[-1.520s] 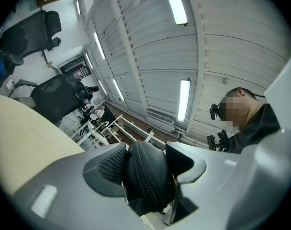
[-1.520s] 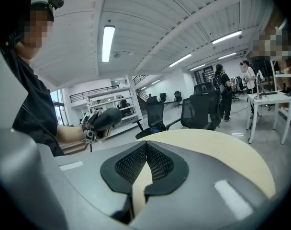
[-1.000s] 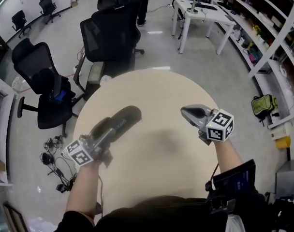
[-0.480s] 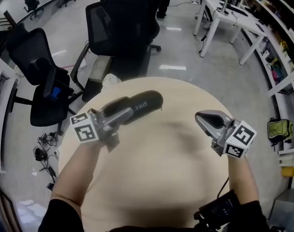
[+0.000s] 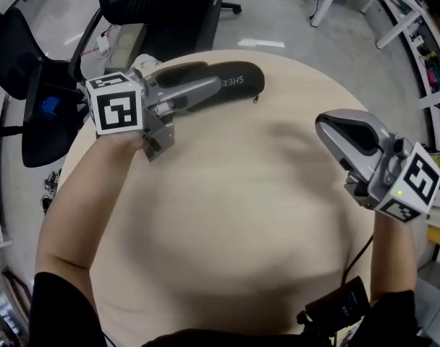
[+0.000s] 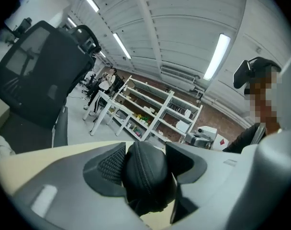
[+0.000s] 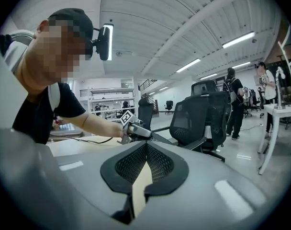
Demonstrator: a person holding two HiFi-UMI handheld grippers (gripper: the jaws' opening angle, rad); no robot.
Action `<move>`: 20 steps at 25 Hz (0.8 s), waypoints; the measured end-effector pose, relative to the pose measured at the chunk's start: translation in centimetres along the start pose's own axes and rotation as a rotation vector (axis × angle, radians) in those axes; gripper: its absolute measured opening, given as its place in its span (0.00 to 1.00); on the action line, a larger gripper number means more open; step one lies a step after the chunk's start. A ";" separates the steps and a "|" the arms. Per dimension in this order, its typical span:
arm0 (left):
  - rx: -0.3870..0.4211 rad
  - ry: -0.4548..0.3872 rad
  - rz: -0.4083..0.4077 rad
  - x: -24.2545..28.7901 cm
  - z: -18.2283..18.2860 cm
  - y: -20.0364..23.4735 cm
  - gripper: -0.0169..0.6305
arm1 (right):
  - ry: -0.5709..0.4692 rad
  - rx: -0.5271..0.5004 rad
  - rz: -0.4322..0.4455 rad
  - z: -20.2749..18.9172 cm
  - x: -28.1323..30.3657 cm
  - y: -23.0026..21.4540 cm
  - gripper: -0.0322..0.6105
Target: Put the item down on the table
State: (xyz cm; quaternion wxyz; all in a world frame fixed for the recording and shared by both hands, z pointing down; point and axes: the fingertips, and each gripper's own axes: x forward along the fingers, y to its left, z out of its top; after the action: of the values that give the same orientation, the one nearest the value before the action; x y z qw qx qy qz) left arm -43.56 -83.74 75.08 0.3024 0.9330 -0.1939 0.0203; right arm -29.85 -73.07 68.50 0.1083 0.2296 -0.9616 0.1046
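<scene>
The left hand-held gripper (image 5: 209,90) is seen clamped on a black, elongated soft case closed by a zip (image 5: 236,82), its jaws pressed against the case's two sides near one end. The rest of the case juts out beyond the jaws. The case is held roughly level over the far part of a round, pale beige bench (image 5: 227,223), close to its edge. Whether it touches the top cannot be told. The right hand-held gripper (image 5: 334,127) is held over the bench's right side, well apart from the case. Its pads are brought together at the tips and nothing is gripped between them.

White lettering along the case's side is shown only in the head view, too blurred to be read in full. The zip running over the case's rounded end, and the textured pads against it, are shown only in the left gripper view. There a black mesh office chair (image 6: 35,75), white shelving (image 6: 150,114) and a ceiling strip light (image 6: 217,56) are also seen beyond the bench. In the right gripper view the left hand-held gripper and the bare forearm (image 7: 95,123) behind it are pictured from across the bench, with standing people (image 7: 231,97) in the room's background. The round outline of the bench is made plain in the head view alone.
</scene>
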 end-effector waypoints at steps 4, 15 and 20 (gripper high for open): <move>0.136 0.051 -0.024 2.4 0.1 0.9 0.43 | 0.031 -0.036 0.037 -0.5 0.6 0.8 0.07; 0.488 0.250 0.007 4.0 -3.1 0.7 0.67 | 0.009 -0.045 0.073 -0.7 0.5 3.0 0.07; 0.449 0.249 0.043 3.3 -3.5 1.1 0.69 | 0.028 -0.013 0.037 -0.5 -0.8 3.2 0.07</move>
State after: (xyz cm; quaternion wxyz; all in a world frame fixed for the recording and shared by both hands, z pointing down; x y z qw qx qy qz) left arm -40.64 -83.71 79.02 0.1087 0.9627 -0.1657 0.1841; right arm -30.54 -69.85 68.32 0.1211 0.2096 -0.9647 0.1037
